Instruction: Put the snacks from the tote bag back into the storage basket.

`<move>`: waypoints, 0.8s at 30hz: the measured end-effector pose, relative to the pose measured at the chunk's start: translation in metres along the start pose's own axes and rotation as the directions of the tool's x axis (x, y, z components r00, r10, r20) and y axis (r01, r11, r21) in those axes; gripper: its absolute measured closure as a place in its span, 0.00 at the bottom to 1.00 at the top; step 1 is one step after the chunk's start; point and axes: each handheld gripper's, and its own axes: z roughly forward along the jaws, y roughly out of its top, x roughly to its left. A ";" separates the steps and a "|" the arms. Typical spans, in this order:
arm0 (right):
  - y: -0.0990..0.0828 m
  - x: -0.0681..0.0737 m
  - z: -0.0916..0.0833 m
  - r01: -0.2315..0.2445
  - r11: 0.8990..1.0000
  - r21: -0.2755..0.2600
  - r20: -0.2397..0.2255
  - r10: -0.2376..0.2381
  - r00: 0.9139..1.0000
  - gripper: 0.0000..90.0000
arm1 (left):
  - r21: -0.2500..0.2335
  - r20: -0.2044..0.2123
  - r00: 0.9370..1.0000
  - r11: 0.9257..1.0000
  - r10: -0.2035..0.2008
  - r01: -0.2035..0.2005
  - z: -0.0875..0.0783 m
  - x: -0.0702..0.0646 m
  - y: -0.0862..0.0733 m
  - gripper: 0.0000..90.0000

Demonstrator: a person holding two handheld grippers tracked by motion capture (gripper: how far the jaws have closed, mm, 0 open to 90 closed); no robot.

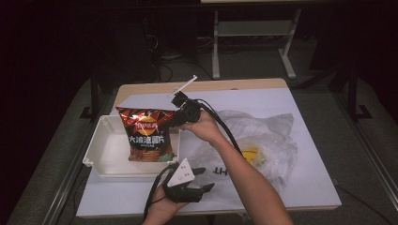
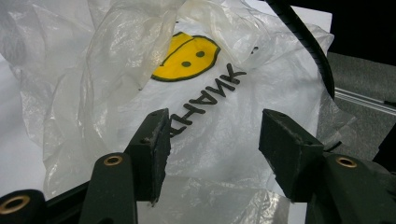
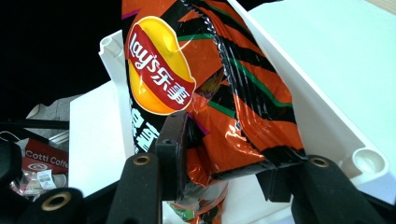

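The right claw (image 1: 174, 118) is clamped on one chip bag (image 1: 146, 133), gripping its upper right edge. The right forearm reaches diagonally across the bench (image 1: 309, 187) from the bottom edge, hand (image 1: 202, 124) raised. The bag stands upright in one white tray (image 1: 101, 152) at the bench's left side. The right claw view adds the bag's crimped back seam and yellow-and-red logo, pinched between the two jaws, with the tray corner (image 3: 369, 161) beneath.

The left claw (image 1: 202, 180) sits low at the near edge, jaws set wide with nothing between them, pointing right toward one crumpled clear plastic bag (image 1: 263, 140). The left claw view (image 2: 212, 154) adds the plastic bag's (image 2: 233, 116) yellow smiley face and black lettering, just beyond the jaws.

Count: two claws, one chip bag, one tray, one plastic bag.
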 end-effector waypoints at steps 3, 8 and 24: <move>0.000 -0.001 -0.002 -0.003 1.000 -0.001 0.005 0.003 1.000 0.63 | -0.001 -0.002 1.000 1.000 0.001 -0.001 0.000 0.000 0.000 0.48; -0.002 -0.002 -0.005 -0.026 1.000 -0.012 -0.001 0.026 1.000 0.61 | 0.000 -0.003 1.000 1.000 0.002 -0.002 0.000 0.000 0.000 0.48; -0.006 -0.008 -0.018 -0.040 0.999 -0.014 0.027 0.041 0.999 0.58 | 0.002 0.000 1.000 1.000 -0.004 0.004 0.001 0.000 0.000 0.48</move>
